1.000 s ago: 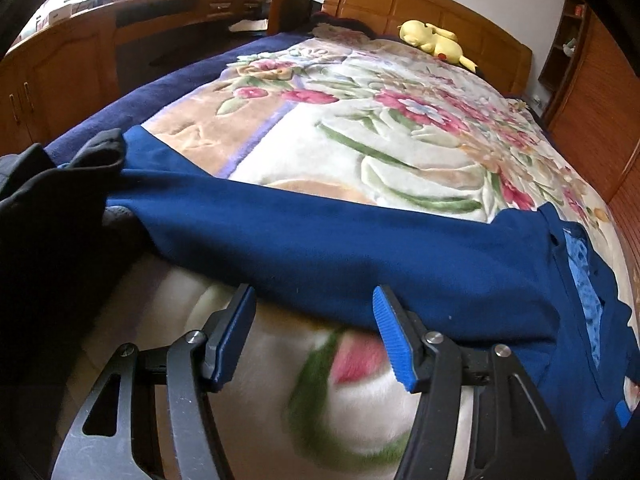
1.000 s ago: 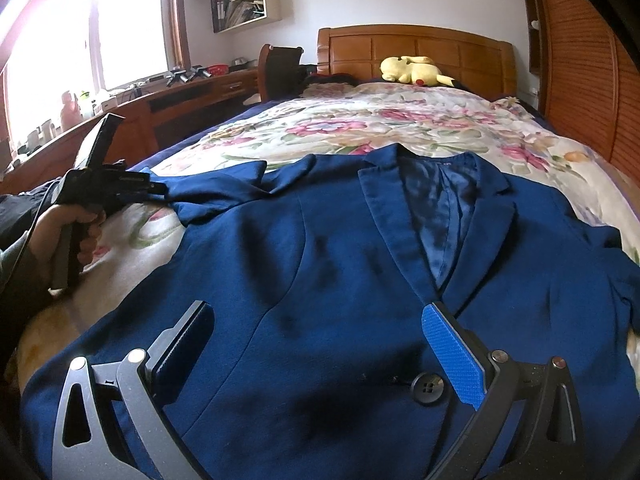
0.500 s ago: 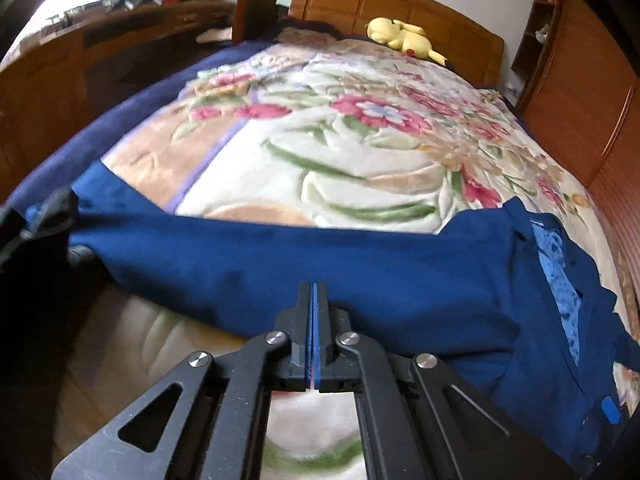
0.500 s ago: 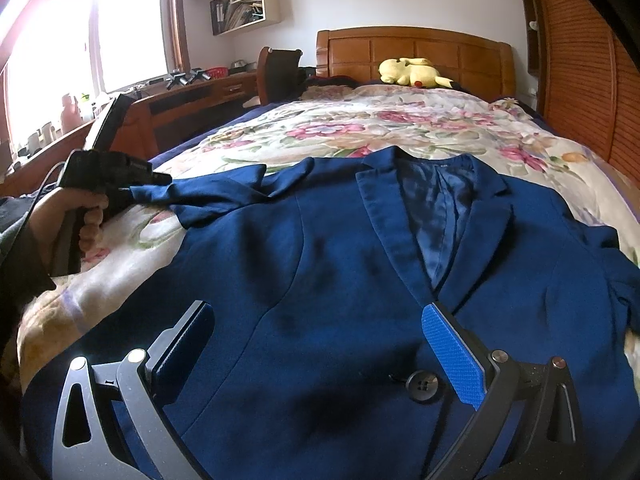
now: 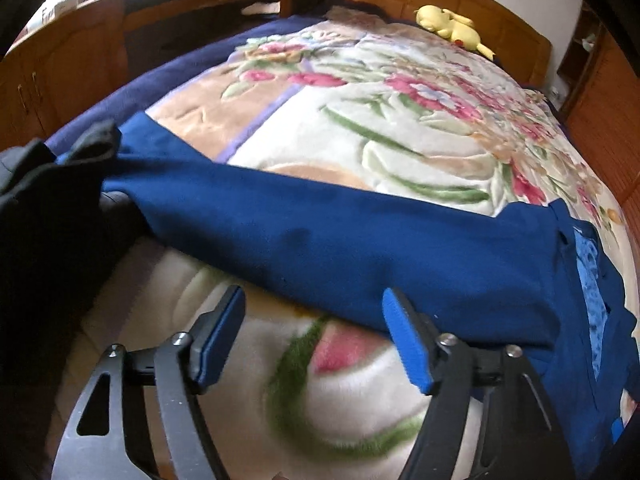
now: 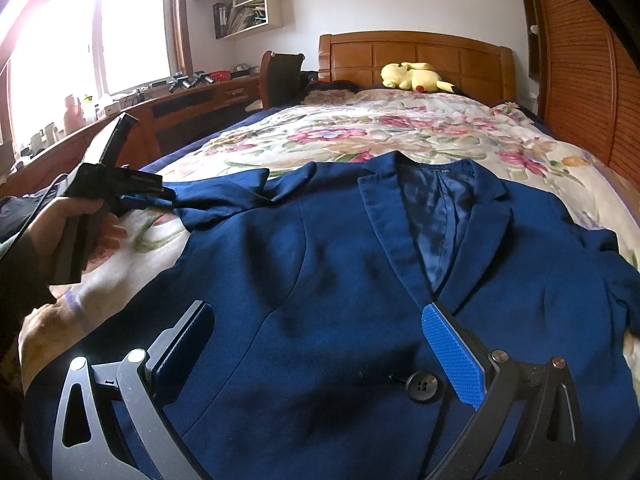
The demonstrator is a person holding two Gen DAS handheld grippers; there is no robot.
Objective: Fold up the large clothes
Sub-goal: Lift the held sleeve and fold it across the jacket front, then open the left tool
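Bare floral blanket (image 6: 400, 136) beyond jacket (image 6: 340, 300); dark clothes (image 5: 36, 216) crowding sleeve end.

No legible text, labels or numbers anywhere.

Below the left gripper's fingertips, the cream floral plush blanket (image 5: 340, 364) is blurred. The navy blue suit jacket's (image 6: 320, 280) hem is cut off beneath the right gripper.

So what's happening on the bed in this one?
A person with a gripper in each hand is folding a navy blazer spread face-up on a floral blanket. The left gripper is open at the outstretched sleeve. The right gripper hangs open over the buttoned front, holding nothing.
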